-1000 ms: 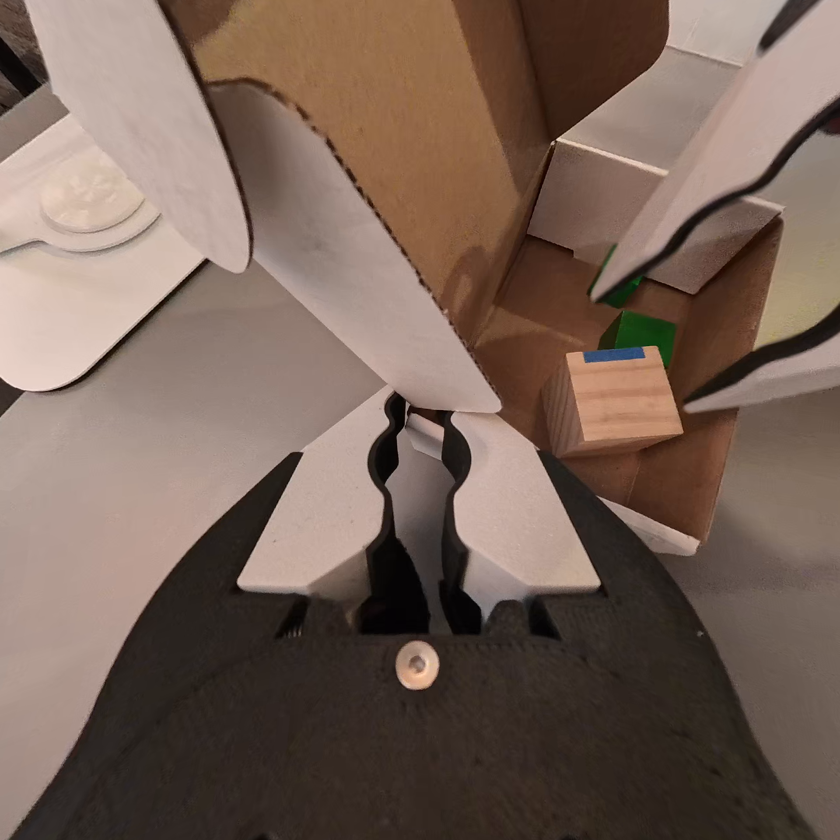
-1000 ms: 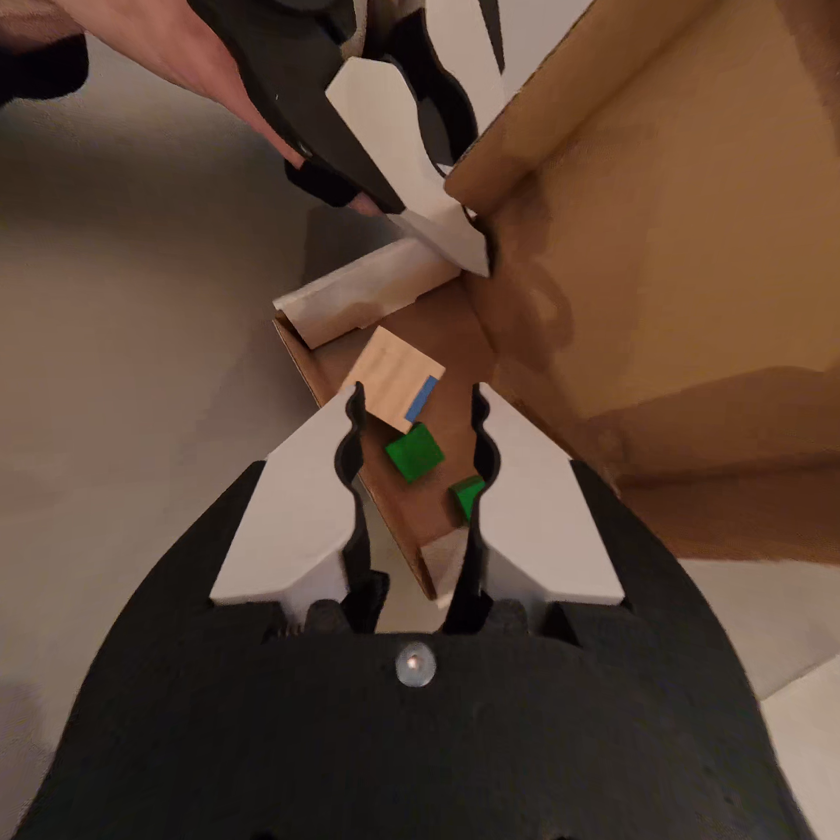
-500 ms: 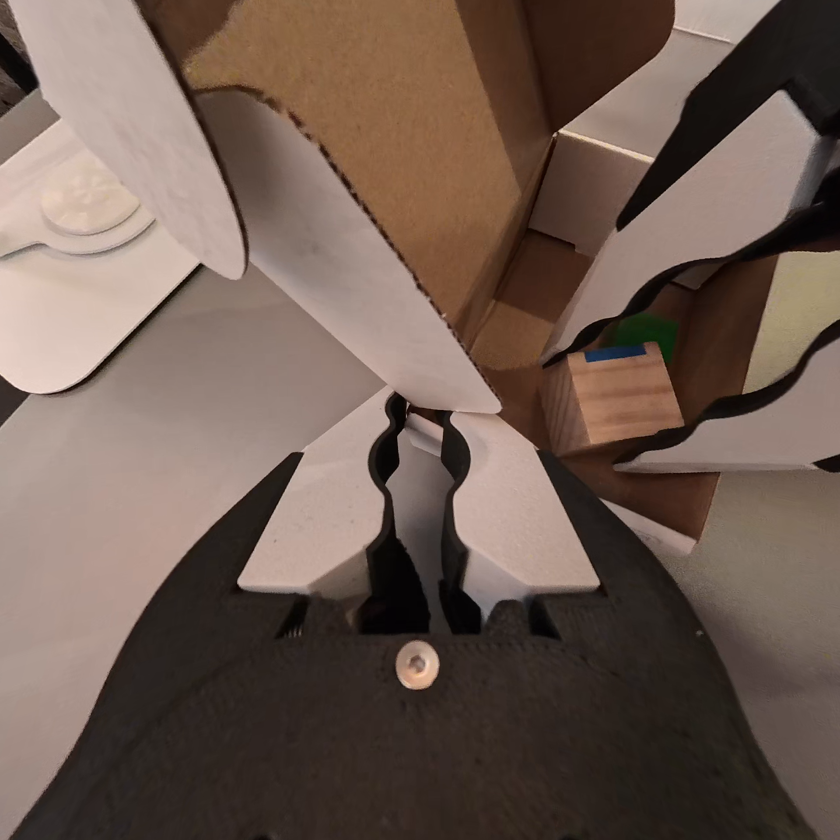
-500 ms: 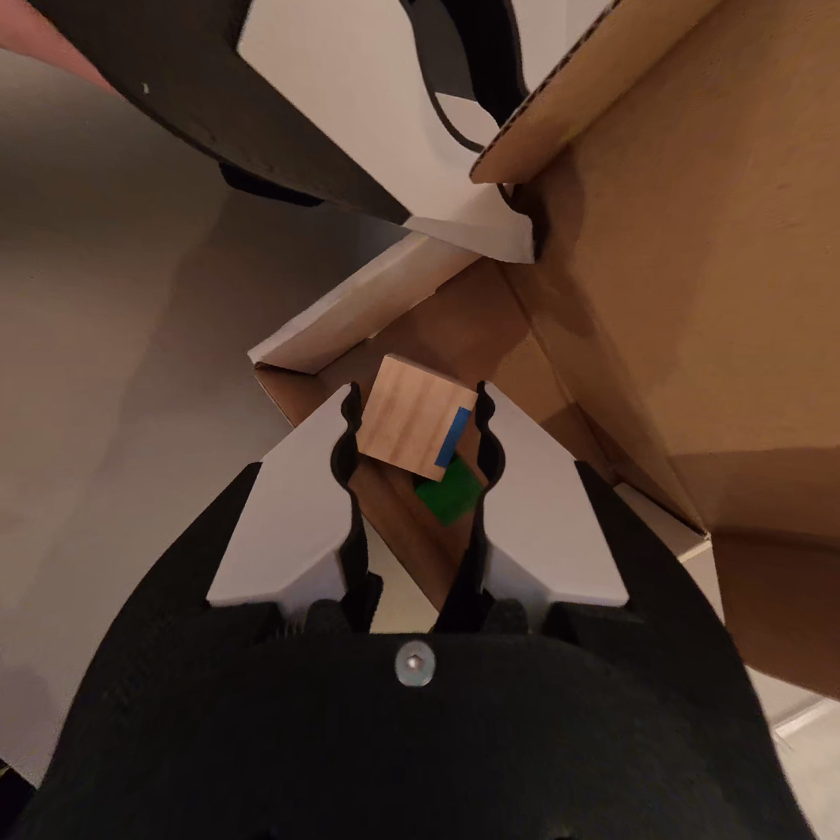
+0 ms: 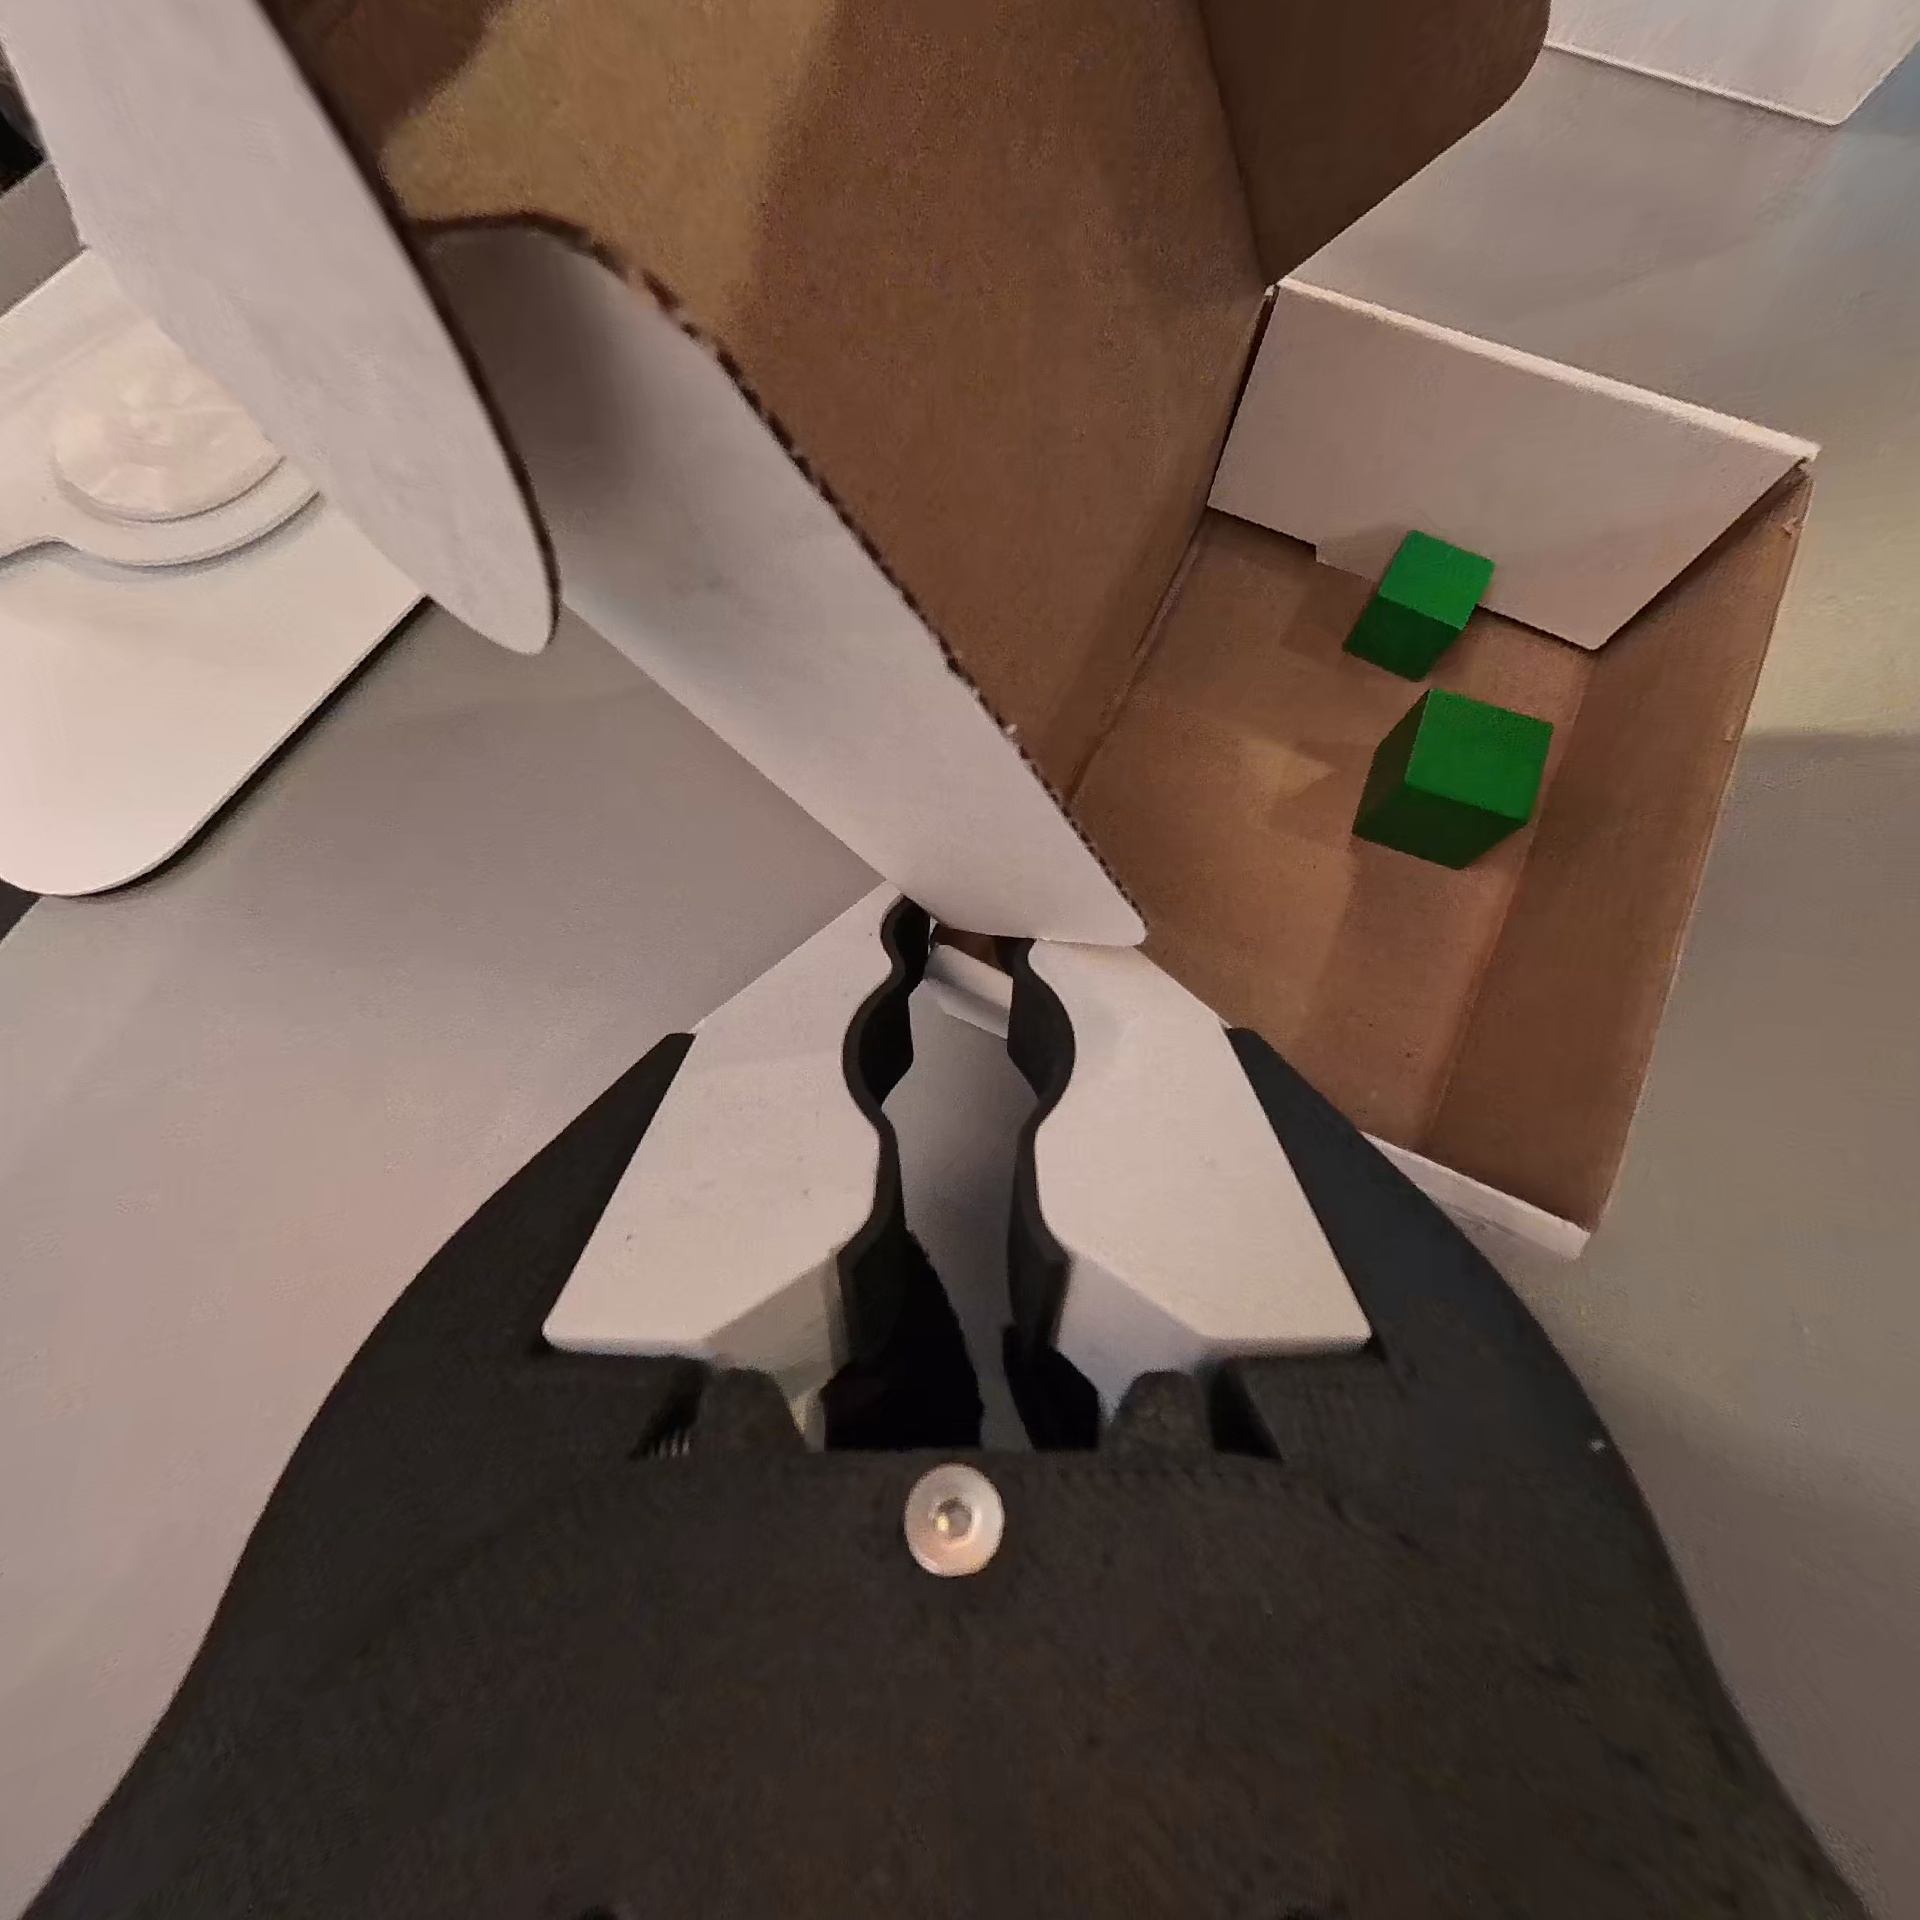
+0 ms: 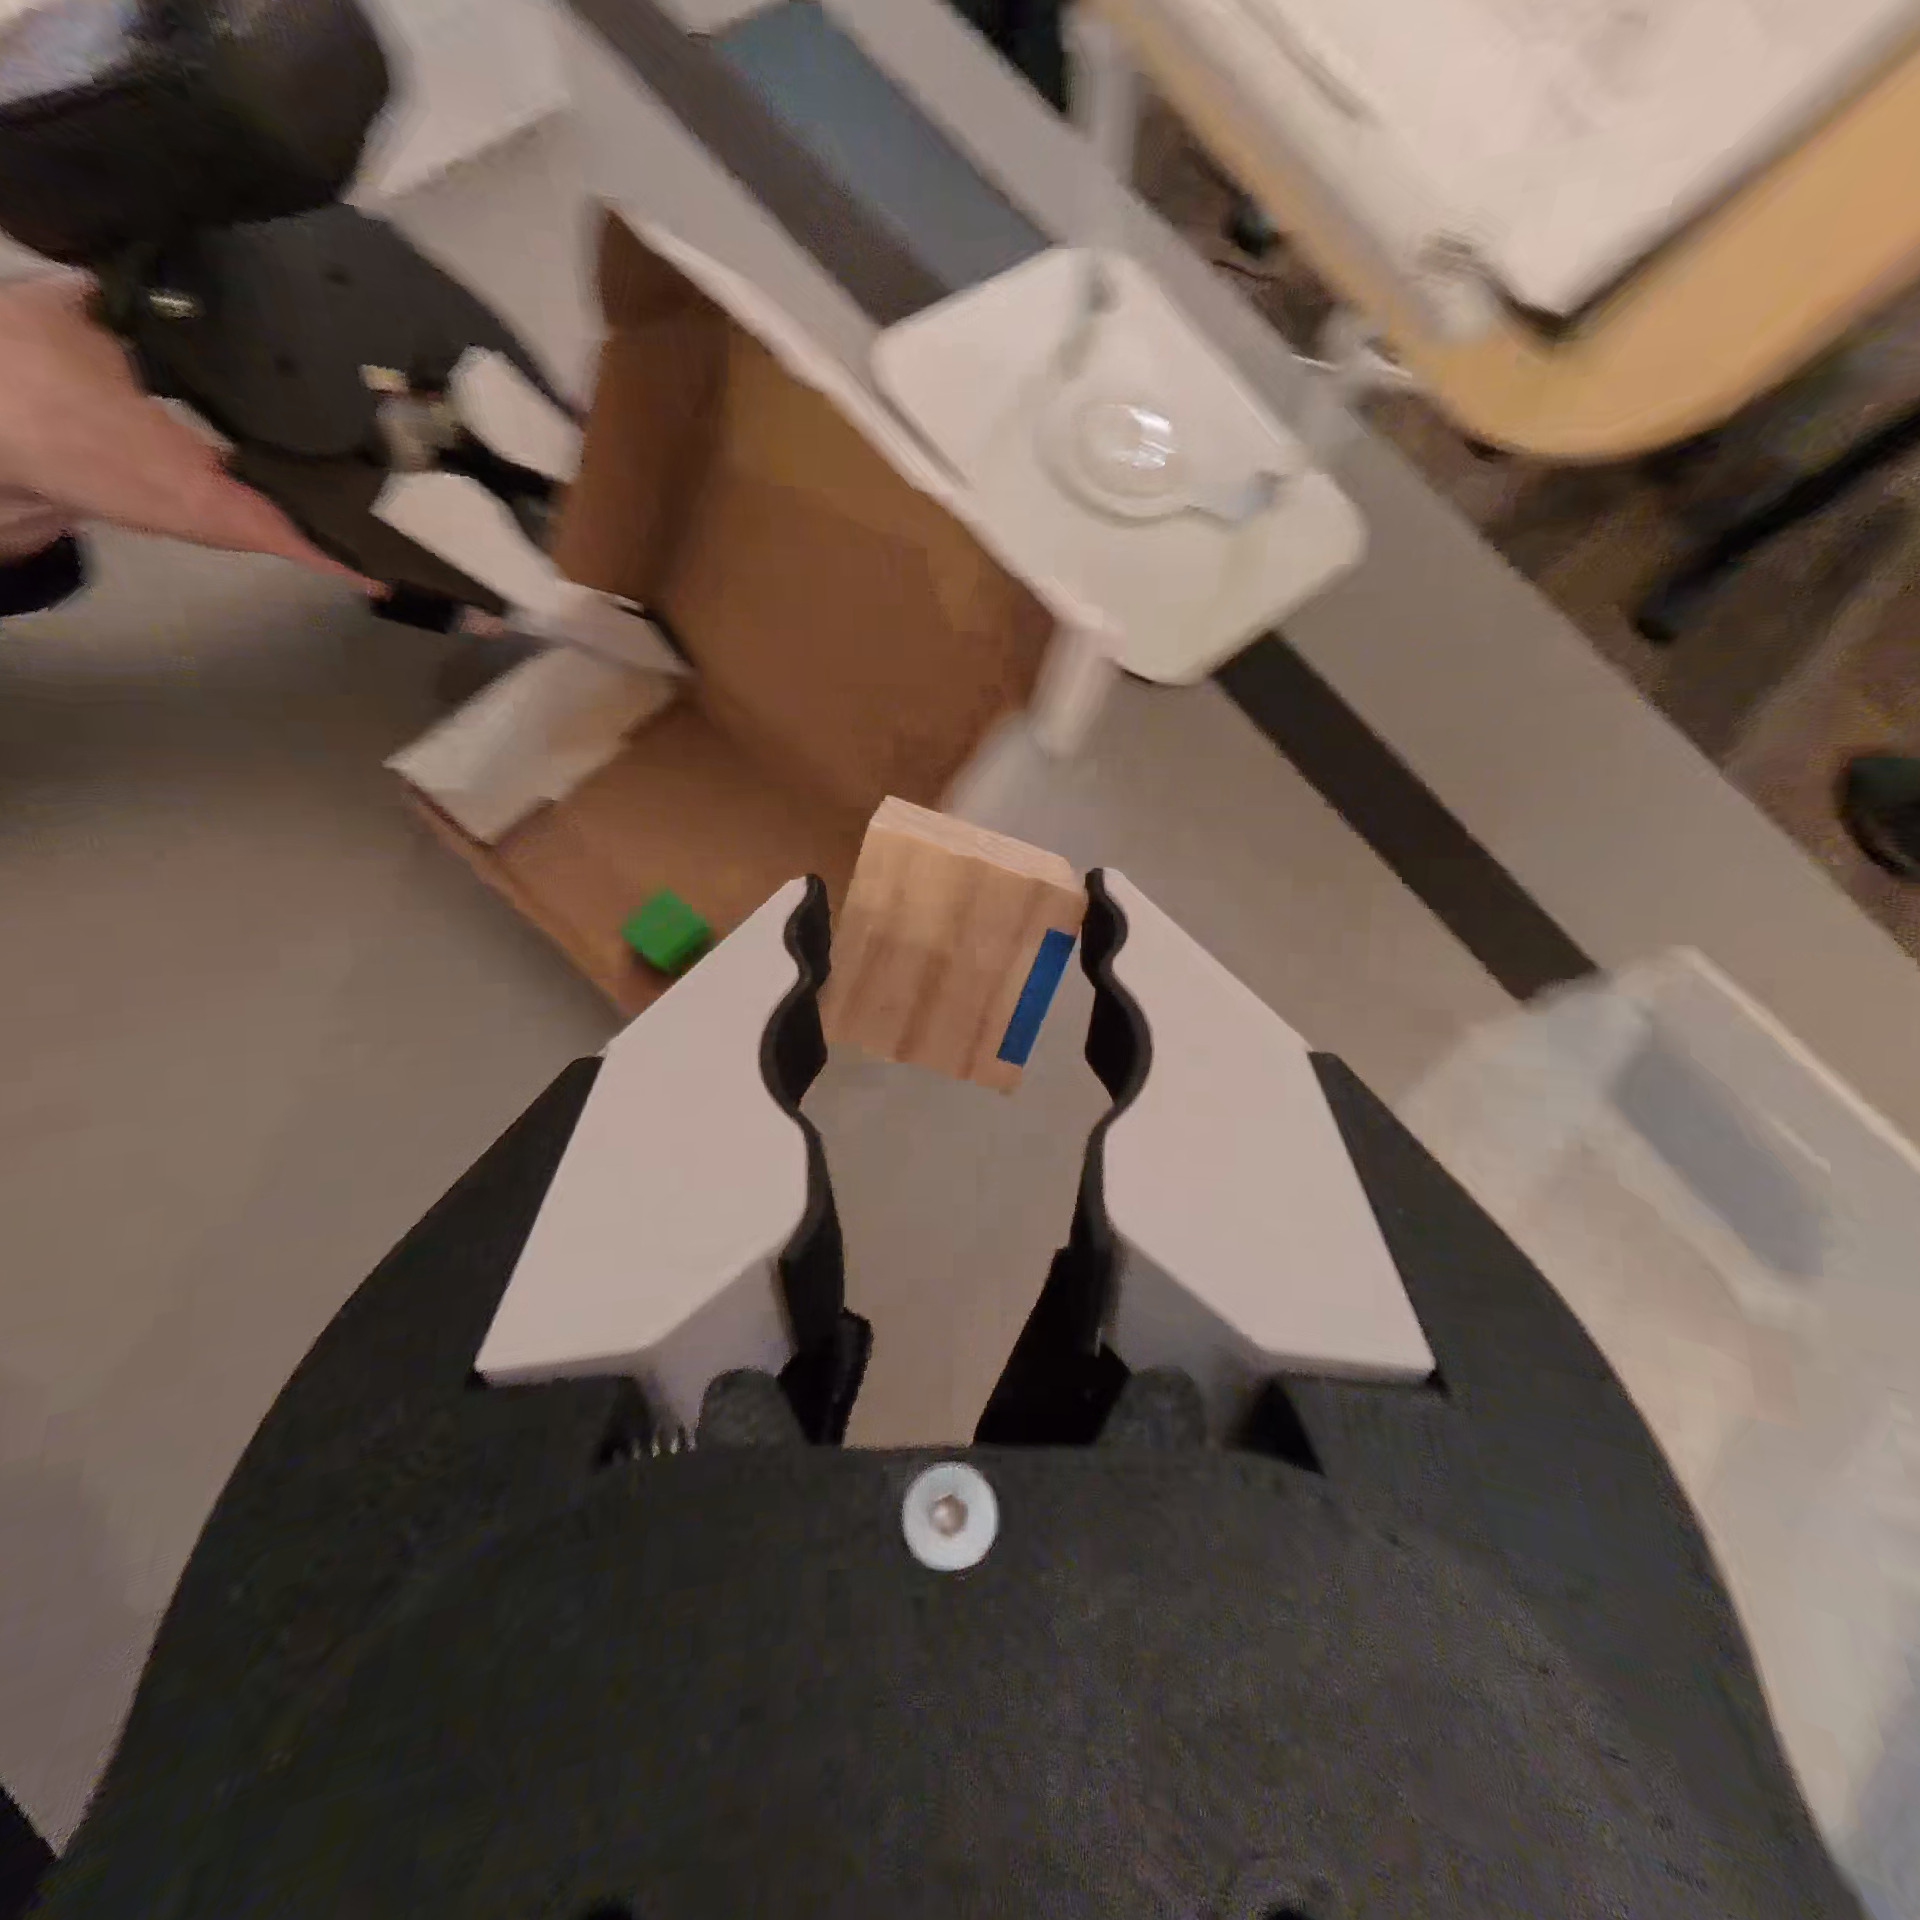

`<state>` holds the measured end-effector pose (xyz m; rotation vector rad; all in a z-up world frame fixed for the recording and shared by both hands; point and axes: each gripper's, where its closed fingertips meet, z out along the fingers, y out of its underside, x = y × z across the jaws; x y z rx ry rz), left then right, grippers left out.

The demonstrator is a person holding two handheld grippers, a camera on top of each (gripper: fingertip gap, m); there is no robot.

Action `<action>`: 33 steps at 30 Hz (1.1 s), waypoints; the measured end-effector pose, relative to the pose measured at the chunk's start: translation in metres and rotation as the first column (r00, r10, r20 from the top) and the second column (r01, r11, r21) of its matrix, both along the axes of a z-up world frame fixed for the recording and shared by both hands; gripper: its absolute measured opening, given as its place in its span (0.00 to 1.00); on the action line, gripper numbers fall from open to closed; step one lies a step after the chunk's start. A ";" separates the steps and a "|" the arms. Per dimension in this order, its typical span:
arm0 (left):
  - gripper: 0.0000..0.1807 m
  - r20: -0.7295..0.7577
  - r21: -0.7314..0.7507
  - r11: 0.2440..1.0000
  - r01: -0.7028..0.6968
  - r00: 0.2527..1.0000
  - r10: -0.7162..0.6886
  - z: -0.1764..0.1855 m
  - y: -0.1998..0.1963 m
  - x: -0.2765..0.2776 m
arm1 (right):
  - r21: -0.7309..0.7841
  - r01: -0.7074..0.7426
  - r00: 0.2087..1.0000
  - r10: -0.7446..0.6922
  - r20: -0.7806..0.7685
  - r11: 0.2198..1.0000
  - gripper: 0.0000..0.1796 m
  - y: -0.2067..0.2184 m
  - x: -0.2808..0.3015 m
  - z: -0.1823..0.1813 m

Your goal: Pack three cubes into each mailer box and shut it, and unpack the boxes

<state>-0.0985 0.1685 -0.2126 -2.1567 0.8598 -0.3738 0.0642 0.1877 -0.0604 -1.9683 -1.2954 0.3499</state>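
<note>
Grey and matte, the tabletop ran under both views. Nearest in the right wrist view, the right gripper was clamped on a pale wooden cube with a blue stripe along one edge, pinched between its white fingers above the table and clear of the box. Nearest in the left wrist view, the left gripper stood narrowed onto a thin white flap of the open white-and-brown cardboard mailer box, at the box's near corner. Beyond those fingers the lid stood raised, its brown inner face turned toward the box floor. On that floor sat two small green cubes, the nearer one apart from the walls and the farther one against the white back wall. Farther off in the right wrist view, blurred, a white stand base lay behind the box, with a clear plastic bin to the right.
</note>
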 end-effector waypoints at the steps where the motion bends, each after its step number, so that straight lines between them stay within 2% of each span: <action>1: 0.06 0.001 -0.001 1.000 0.000 1.000 0.000 0.000 0.000 0.000 | 0.009 0.061 0.998 -0.061 0.016 0.998 0.27 0.017 0.028 0.007; 4: 0.06 0.007 -0.003 1.000 0.001 1.000 -0.001 0.000 0.000 0.001 | 0.000 0.242 0.964 -0.241 0.110 0.970 0.27 0.064 0.115 0.002; 9: 0.06 0.004 -0.003 1.000 0.001 1.000 -0.001 0.000 0.000 0.002 | -0.136 0.411 0.896 -0.372 0.244 0.901 0.26 0.105 0.201 -0.061; 14: 0.06 0.009 -0.006 1.000 0.000 1.000 0.000 0.000 0.000 0.002 | -0.255 0.430 0.870 -0.321 0.375 0.866 0.27 0.105 0.212 -0.130; 21: 0.06 0.012 -0.007 1.000 0.001 1.000 -0.001 0.000 0.000 0.003 | -0.274 0.467 0.824 -0.301 0.480 0.841 0.27 0.103 0.215 -0.165; 25: 0.06 0.015 -0.009 1.000 0.002 1.000 -0.001 0.000 0.000 0.003 | -0.264 0.471 0.829 -0.319 0.460 0.842 0.30 0.102 0.212 -0.163; 27: 0.06 0.017 -0.010 1.000 0.001 1.000 -0.001 0.000 0.000 0.003 | -0.224 0.475 0.825 -0.342 0.450 0.851 0.32 0.103 0.214 -0.149; 31: 0.06 0.018 -0.013 1.000 0.000 1.000 0.000 0.000 -0.001 0.003 | -0.004 0.473 0.793 -0.424 0.438 0.881 0.37 0.103 0.217 -0.085; 33: 0.06 0.018 -0.014 1.000 0.000 1.000 0.001 0.000 0.000 0.003 | 0.108 0.397 0.827 -0.407 0.389 0.911 0.34 0.091 0.192 -0.042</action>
